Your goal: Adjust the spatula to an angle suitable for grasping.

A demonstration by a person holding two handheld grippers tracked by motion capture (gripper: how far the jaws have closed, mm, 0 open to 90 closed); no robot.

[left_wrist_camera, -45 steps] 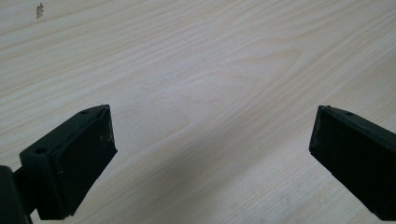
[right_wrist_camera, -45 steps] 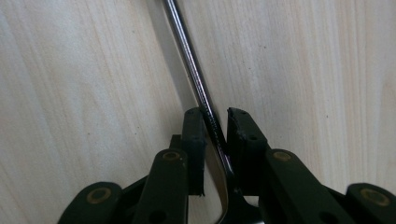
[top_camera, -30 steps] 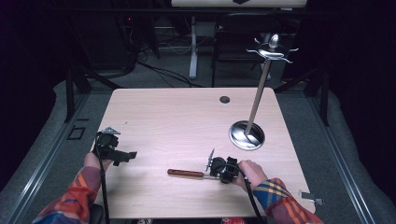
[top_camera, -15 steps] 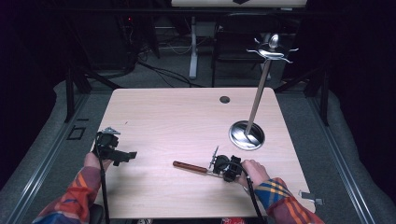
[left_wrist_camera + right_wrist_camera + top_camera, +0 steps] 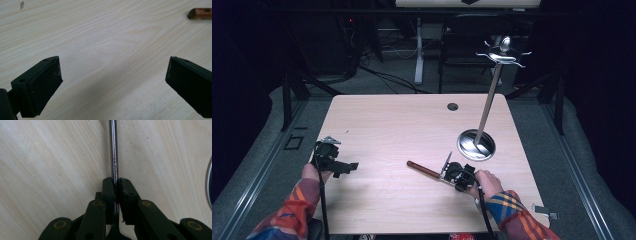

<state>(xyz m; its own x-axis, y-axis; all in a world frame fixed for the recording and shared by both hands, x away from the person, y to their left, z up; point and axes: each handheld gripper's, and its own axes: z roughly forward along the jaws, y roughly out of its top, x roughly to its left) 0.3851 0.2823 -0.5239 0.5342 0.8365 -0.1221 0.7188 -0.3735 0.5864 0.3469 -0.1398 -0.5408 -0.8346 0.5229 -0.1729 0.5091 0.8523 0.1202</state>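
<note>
A utensil with a brown wooden handle point(image 5: 422, 170) and a thin metal shaft point(image 5: 114, 152) lies low over the wooden table point(image 5: 402, 125), handle pointing left and slightly away. My right gripper point(image 5: 451, 172) is shut on the shaft; in the right gripper view the jaws of that gripper point(image 5: 116, 186) pinch the rod from both sides. My left gripper point(image 5: 343, 165) rests near the table's left edge, aimed right. Its jaws stand wide apart with bare wood between them point(image 5: 112, 85). The handle's tip point(image 5: 200, 13) shows far off in the left gripper view.
A tall metal hook stand point(image 5: 489, 95) rises from a round shiny base point(image 5: 476, 145) at the right, just beyond my right gripper; the base's rim point(image 5: 209, 187) edges the right gripper view. A cable hole point(image 5: 452, 106) sits at the back.
My right gripper has shifted a little right and away with the utensil, swinging its handle from pointing left to left and slightly away. The left gripper has stayed put.
</note>
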